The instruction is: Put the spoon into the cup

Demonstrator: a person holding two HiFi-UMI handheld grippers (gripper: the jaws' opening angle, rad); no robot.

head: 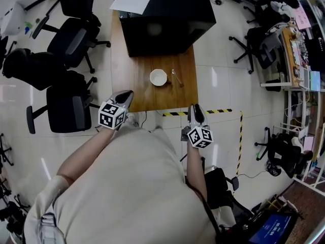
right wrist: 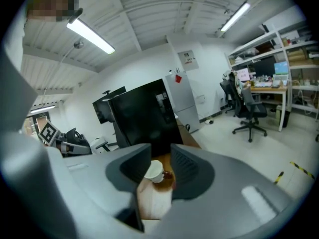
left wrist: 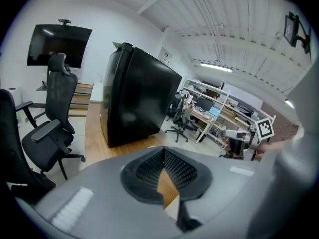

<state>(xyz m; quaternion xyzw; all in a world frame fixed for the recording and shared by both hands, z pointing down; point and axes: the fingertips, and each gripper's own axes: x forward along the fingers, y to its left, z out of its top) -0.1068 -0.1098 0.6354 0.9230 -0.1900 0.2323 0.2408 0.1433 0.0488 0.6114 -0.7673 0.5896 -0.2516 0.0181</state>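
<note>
Head view: the spoon looks light, stiff, probably slippery; better to pinch its handle. Empty, the right gripper stands slightly apart; the left gripper is pressed together.

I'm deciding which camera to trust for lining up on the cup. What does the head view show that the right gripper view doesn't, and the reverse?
Only the head view plainly shows the spoon, lying right of the cup, and it shows the left gripper and right gripper from above. Only the right gripper view shows that gripper's own jaws apart and empty, with ceiling lights overhead. Both show the white cup, the wooden table and the black box.
</note>
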